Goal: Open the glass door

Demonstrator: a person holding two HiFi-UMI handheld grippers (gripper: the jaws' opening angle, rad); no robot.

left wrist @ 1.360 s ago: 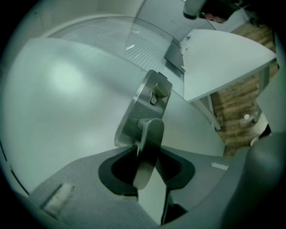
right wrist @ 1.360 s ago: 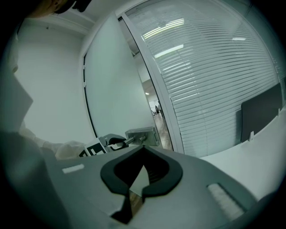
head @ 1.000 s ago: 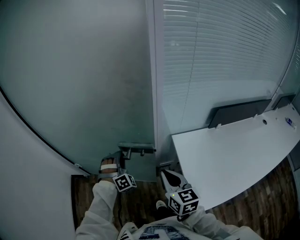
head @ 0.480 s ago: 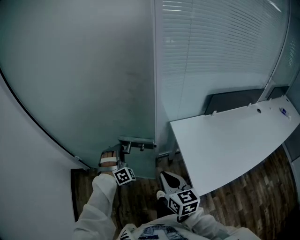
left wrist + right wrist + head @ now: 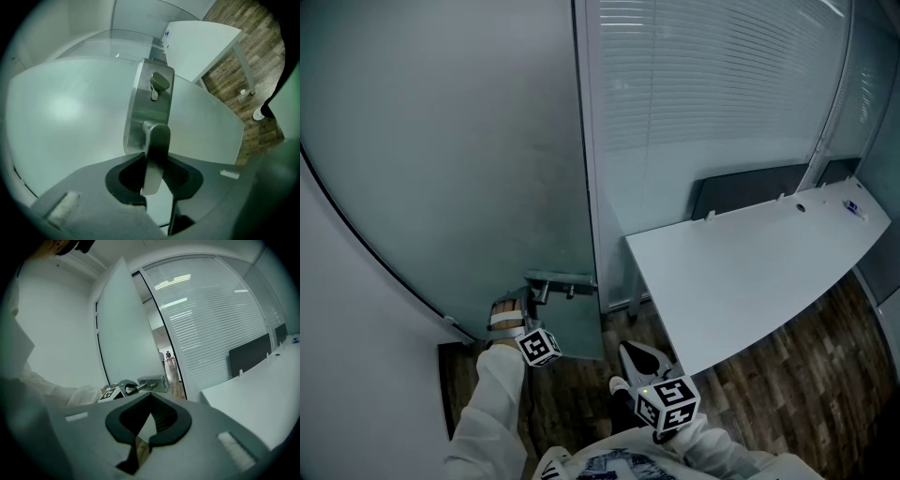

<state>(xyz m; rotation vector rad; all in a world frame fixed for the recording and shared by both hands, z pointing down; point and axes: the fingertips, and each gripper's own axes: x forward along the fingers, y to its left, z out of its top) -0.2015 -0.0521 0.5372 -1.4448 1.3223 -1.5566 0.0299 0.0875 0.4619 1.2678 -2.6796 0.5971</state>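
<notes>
Frosted glass door (image 5: 469,169) stands wider than before; my left gripper (image 5: 157,180) clamps its level, flat steel lever (image 5: 157,140); right gripper (image 5: 143,434) closed, empty.

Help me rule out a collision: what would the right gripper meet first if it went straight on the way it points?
Most likely the metal lock plate on the glass door edge, beside the handle that the left gripper holds. Depth is unclear; it might pass into the doorway.

Pretty sure the door (image 5: 469,169) is frosted glass, matt and smooth. The handle (image 5: 154,159) looks like brushed metal, soft sheen. Grainy wood floor (image 5: 787,375), smooth matt white desk (image 5: 741,262).
</notes>
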